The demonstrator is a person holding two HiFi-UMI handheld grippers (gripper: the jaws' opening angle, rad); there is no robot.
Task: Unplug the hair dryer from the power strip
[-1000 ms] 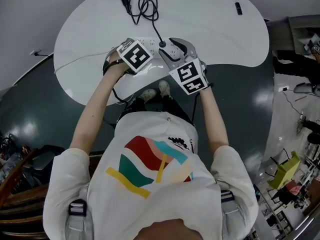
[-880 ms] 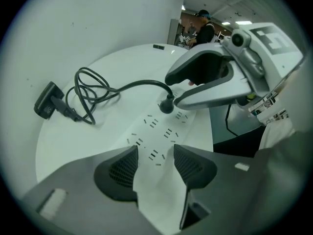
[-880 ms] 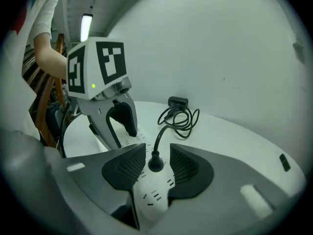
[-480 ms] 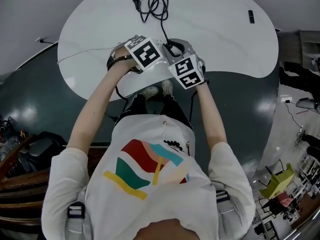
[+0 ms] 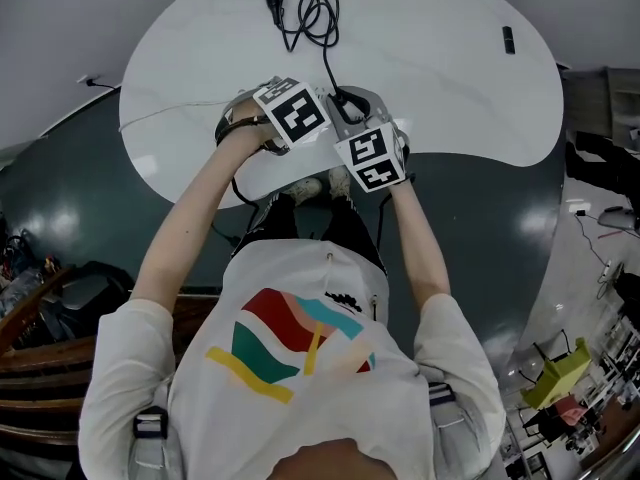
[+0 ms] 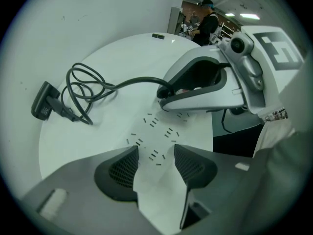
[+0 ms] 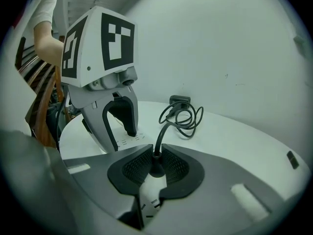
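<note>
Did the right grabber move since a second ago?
Yes. The right gripper has slid left onto the black plug in the power strip, which sat clear of it before. Its jaws have just been closing and now pinch that plug.

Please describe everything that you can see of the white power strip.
The power strip is a long white plastic-looking bar with rows of small dark socket slots, lying flat on the white table. The left gripper, jaws just opened wide, straddles it. One black plug stands in it, gripped by the right gripper, whose jaws have just been closing.
</note>
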